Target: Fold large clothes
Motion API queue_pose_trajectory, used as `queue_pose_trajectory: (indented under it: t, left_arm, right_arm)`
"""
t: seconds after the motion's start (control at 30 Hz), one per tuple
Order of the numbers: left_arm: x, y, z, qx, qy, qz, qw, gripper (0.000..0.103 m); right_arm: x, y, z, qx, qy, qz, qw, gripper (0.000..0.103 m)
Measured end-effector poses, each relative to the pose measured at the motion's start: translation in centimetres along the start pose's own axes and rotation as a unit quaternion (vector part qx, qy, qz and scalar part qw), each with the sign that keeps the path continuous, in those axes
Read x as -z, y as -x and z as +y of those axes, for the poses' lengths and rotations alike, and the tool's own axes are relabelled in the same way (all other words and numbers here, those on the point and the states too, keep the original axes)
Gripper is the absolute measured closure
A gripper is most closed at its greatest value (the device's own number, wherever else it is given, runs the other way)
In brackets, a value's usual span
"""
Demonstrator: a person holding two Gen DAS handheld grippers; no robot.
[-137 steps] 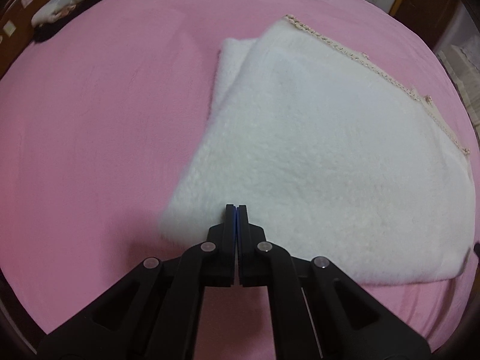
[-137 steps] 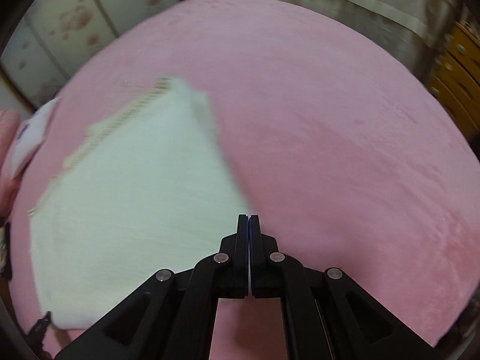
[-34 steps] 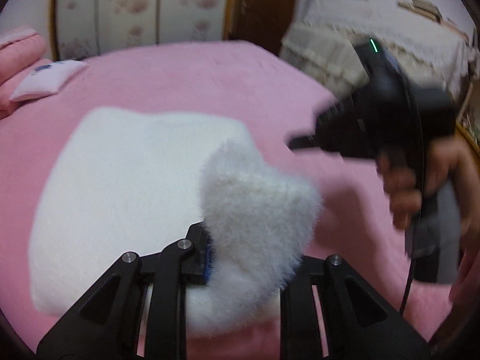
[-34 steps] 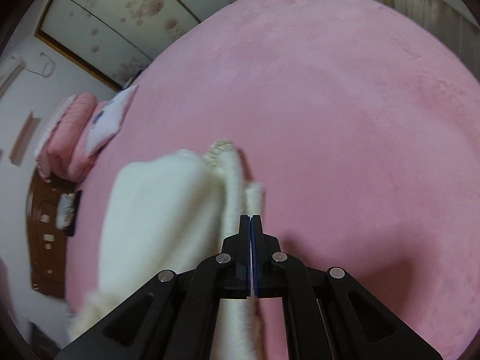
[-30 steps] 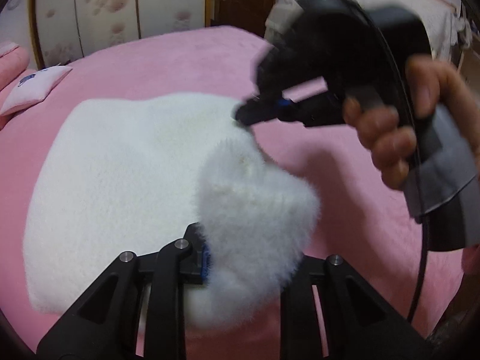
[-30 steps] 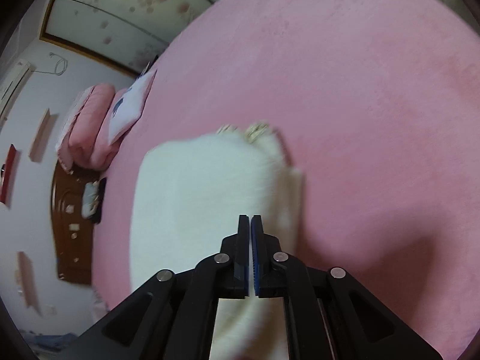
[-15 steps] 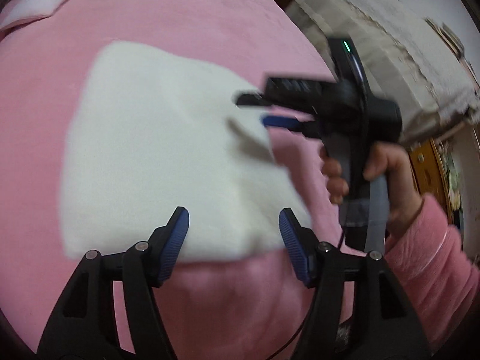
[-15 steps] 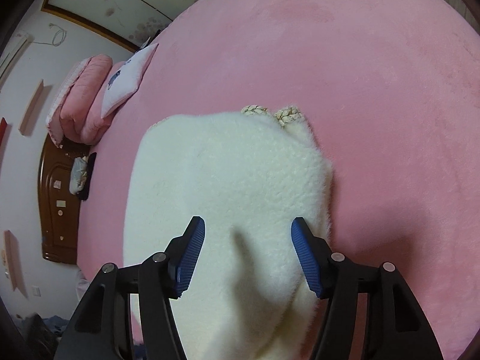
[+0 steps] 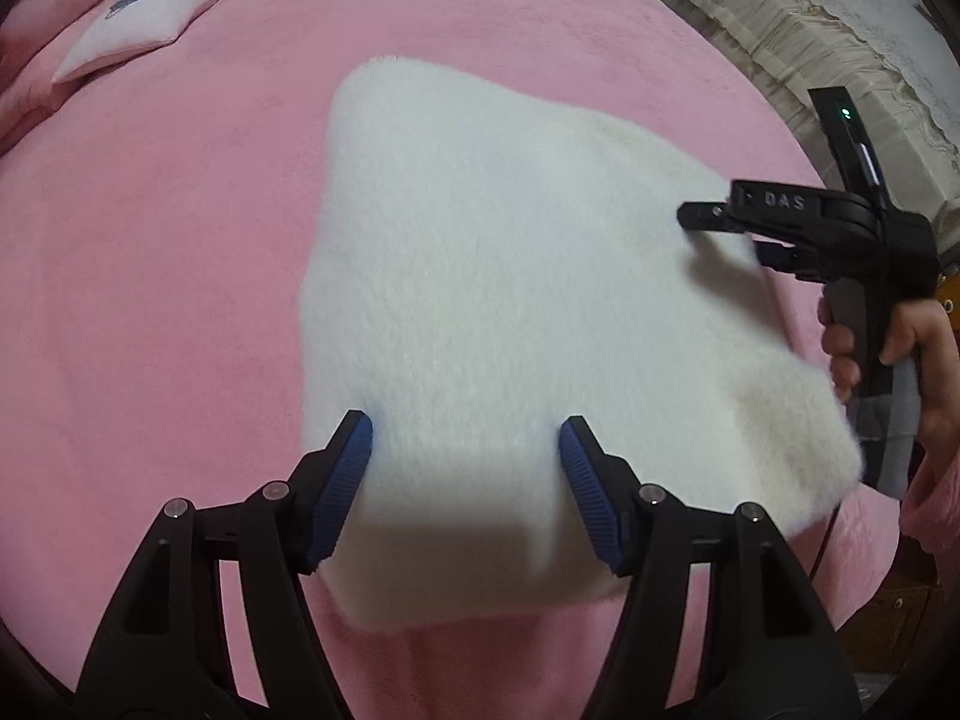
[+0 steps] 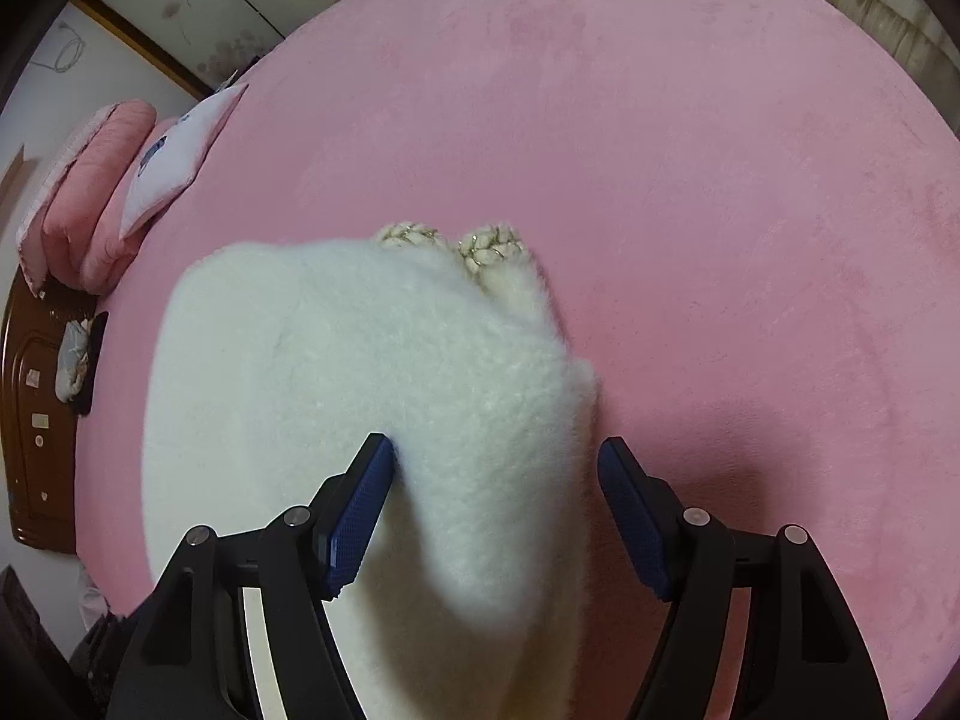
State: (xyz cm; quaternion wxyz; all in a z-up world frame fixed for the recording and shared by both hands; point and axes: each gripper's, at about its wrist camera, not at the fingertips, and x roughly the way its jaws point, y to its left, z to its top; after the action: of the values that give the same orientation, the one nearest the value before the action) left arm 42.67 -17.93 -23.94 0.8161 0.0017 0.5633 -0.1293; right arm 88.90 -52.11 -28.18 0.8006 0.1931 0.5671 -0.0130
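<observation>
Since a second earlier we had let go: both corners dropped onto the white fleece garment (image 9: 528, 300), folded near the bed (image 9: 180, 240) foot edge. Our left gripper (image 9: 465, 468) stood released; the right gripper (image 10: 495, 492) was opening, fleece between its pads, unpinched. Next, we judged, another fold or smoothing. The pillow (image 9: 144, 24) lay well clear.

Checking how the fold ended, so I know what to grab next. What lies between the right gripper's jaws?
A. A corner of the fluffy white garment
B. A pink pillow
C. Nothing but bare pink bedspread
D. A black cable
A: a fluffy white garment corner bulges between the right gripper jaws, which are opening and not pressing on it.
</observation>
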Motion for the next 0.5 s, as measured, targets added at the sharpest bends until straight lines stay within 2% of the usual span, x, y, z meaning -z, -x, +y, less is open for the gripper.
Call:
queue_pose_trajectory:
  t: [0.07, 0.17, 0.27, 0.3, 0.37, 0.4, 0.47, 0.5]
  left_arm:
    - [1.6, -0.4, 1.3, 0.000, 0.000, 0.006, 1.0000, 0.043]
    - [2.3, -0.9, 0.8, -0.007, -0.020, 0.011, 0.9997, 0.042]
    - [1.9, -0.6, 0.3, -0.019, -0.018, 0.013, 0.9996, 0.042]
    - [2.0, 0.1, 0.2, -0.024, -0.013, 0.011, 0.9996, 0.042]
    - [2.1, 1.8, 0.1, -0.031, -0.001, 0.001, 0.9995, 0.043]
    - [2.1, 2.5, 0.2, -0.035, 0.004, -0.008, 0.9993, 0.045]
    - [2.0, 4.2, 0.3, -0.035, 0.012, -0.028, 0.9989, 0.050]
    - [1.9, 4.8, 0.3, -0.029, 0.018, -0.036, 0.9988, 0.052]
  right_arm:
    - [0.6, 0.0, -0.1, -0.003, -0.010, -0.004, 1.000, 0.033]
    - [1.5, 0.1, -1.4, -0.001, -0.023, 0.009, 1.000, 0.033]
    - [3.2, 1.5, -1.2, 0.030, -0.012, -0.002, 0.999, 0.036]
    - [3.8, 2.4, -0.3, 0.043, 0.004, -0.010, 0.999, 0.047]
    - [5.0, 4.2, 1.4, 0.062, 0.048, -0.027, 0.997, 0.062]
    - [5.4, 5.5, 2.3, 0.071, 0.073, -0.039, 0.994, 0.063]
    - [6.0, 7.6, 3.5, 0.050, 0.097, -0.056, 0.992, 0.067]
    - [6.3, 8.4, 3.9, 0.021, 0.098, -0.058, 0.993, 0.075]
